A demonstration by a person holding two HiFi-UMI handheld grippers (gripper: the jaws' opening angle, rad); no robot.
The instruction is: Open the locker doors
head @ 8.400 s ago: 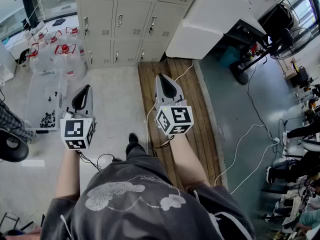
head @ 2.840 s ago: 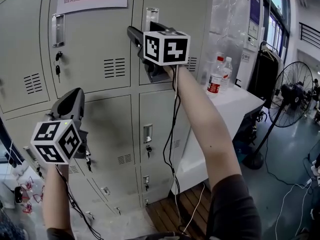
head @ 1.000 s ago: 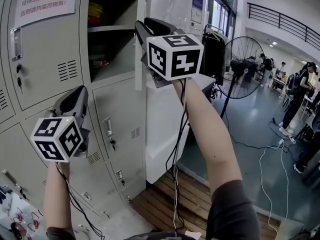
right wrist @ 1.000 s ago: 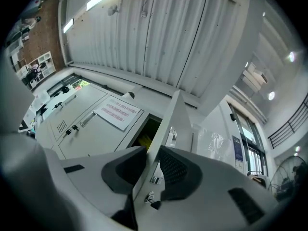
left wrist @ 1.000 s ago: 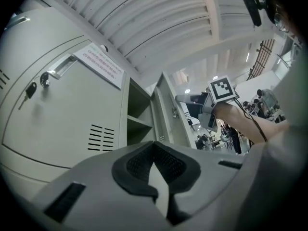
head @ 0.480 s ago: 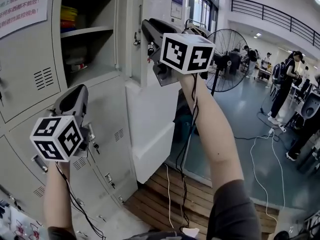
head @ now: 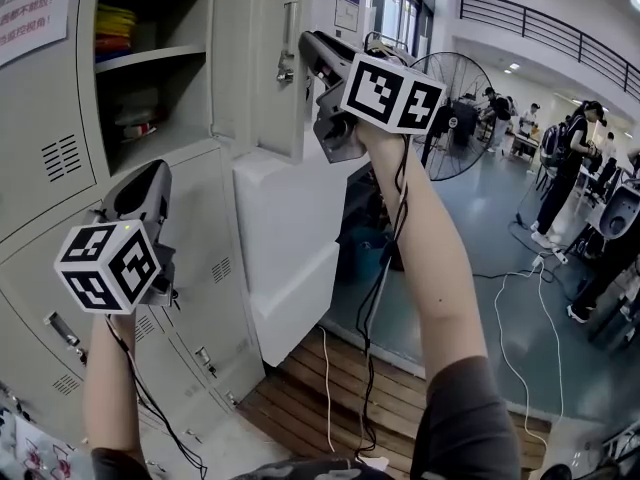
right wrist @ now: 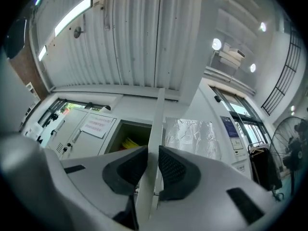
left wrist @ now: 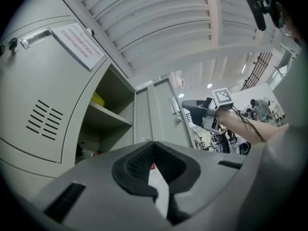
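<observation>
Big hall: people and a standing fan [head: 452, 86] at right of the head view, grey lockers [head: 55, 218] filling the left.

- The upper locker door [head: 262, 58] stands wide open, nearly edge-on at top centre. Its compartment [head: 150, 78] shows a shelf with yellow and red stuff on it.
- Right gripper [head: 306, 42] is at the door's free edge, top centre. In the right gripper view the door edge [right wrist: 156, 124] runs between the pads, and the jaws have just been closing, clamped on it.
- Left gripper [head: 148, 190], lower left, sits in front of the closed lower door [head: 205, 238]. Jaws together with nothing in them, and whether it touches the door can't be told.

Progress: one door opened. The door with the paper notice [head: 35, 98] at upper left and the lower rows are all closed, so most of the task looks left to do.
</observation>
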